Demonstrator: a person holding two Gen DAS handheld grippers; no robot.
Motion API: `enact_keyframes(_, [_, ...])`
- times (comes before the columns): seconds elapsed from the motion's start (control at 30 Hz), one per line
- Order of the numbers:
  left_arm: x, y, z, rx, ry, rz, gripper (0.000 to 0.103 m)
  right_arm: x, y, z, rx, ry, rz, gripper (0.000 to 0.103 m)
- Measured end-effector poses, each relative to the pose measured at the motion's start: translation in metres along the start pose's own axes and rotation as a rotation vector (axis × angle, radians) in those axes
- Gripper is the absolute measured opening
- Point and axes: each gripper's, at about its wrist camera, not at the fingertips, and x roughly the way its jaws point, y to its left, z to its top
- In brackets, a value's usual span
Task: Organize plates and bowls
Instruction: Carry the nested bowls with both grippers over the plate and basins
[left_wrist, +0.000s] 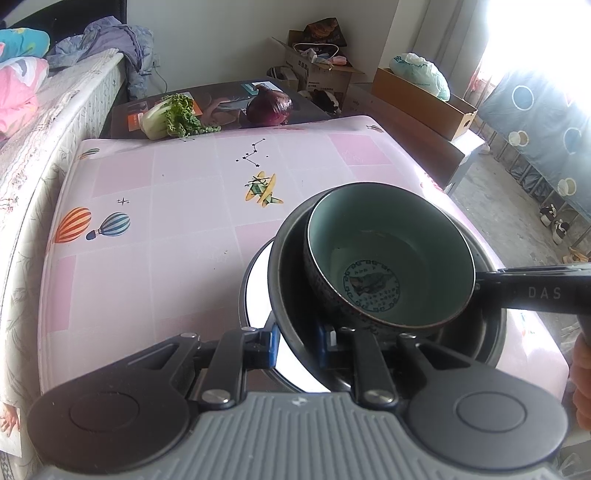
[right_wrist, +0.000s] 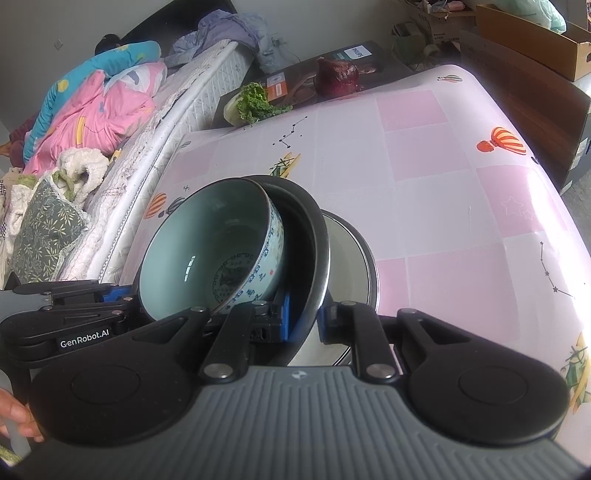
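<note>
Both grippers are gripping the black bowl (left_wrist: 284, 295) at its rim.
Left gripper (left_wrist: 297, 341) and right gripper (right_wrist: 303, 317) are holding it, with the green bowl (left_wrist: 391, 258) inside, at lower centre.

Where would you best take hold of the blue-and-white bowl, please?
Pinch the blue-and-white bowl by its raised rim, from above, one finger inside: it leans tilted in the black bowl, so that thin edge stands free.

You have a celadon bowl (left_wrist: 388, 258), blue-patterned outside with a round printed emblem at its bottom, sitting tilted inside a dark bowl (left_wrist: 291, 295). Both rest over a white plate (left_wrist: 258, 291) with a dark rim.
</note>
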Motion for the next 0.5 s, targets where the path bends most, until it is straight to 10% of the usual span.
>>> enact_keyframes(0.5, [0.0029, 0.0011, -0.0070, 0.003, 0.006, -0.007, 0.019, 0.0036, -0.0031, -0.0083, 0.016, 0.009, 0.003, 0.015])
